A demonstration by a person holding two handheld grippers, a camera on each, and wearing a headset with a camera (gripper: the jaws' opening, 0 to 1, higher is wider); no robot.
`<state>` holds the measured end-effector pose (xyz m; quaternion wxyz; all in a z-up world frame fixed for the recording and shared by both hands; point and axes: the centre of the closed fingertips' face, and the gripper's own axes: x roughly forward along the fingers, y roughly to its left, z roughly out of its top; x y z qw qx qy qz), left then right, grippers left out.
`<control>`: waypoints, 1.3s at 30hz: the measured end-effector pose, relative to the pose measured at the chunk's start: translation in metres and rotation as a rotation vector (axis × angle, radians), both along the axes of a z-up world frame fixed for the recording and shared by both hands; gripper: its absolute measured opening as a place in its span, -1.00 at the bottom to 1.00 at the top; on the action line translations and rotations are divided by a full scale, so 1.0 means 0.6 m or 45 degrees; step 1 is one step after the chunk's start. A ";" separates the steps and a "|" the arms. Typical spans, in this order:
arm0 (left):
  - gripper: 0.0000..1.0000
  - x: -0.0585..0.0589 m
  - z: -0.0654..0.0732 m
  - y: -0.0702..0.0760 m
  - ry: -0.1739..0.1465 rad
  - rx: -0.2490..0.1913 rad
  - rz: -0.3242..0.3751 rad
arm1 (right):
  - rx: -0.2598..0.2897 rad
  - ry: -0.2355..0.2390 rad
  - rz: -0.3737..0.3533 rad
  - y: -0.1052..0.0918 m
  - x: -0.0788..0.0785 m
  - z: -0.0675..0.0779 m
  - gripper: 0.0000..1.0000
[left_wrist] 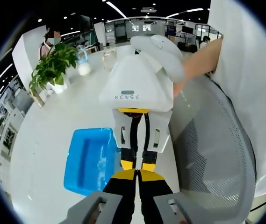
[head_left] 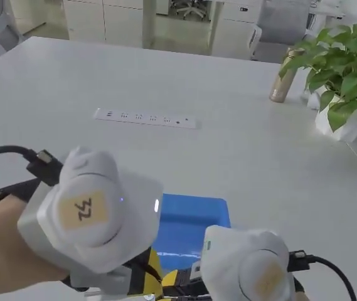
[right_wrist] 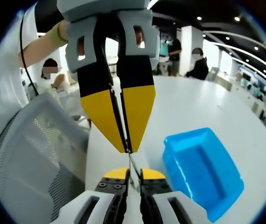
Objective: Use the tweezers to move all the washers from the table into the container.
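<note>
Meeting tip to tip over the white table (head_left: pixel 228 125), the left gripper (right_wrist: pixel 127 148) and right gripper (right_wrist: pixel 133 173) both pinch the thin metal tweezers (right_wrist: pixel 131 162), long axis running jaw to jaw, with the blue rectangular plastic container (head_left: pixel 194 216) just beyond them.

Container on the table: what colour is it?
The container is bright blue; the right gripper view shows it best.
</note>
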<state>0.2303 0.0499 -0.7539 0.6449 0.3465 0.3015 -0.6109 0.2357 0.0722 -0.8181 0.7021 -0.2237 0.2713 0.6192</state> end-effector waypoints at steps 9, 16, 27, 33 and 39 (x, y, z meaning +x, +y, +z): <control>-0.77 0.010 0.018 -0.007 -0.004 -0.189 0.170 | 0.029 0.058 -0.090 -0.003 0.008 -0.001 -0.94; -0.36 0.008 0.018 0.014 0.037 -0.355 0.437 | 0.038 0.055 -0.125 -0.002 0.007 -0.003 -0.94; 0.08 0.000 0.023 0.057 -0.036 -0.621 0.906 | 0.059 0.071 -0.216 -0.004 0.014 -0.003 -0.95; 0.35 -0.004 0.034 0.068 -0.096 -0.733 1.036 | 0.069 0.105 -0.266 -0.006 0.018 -0.003 -0.95; 0.71 -0.006 0.022 0.074 -0.130 -0.737 1.101 | 0.077 0.116 -0.286 -0.009 0.019 -0.002 -0.95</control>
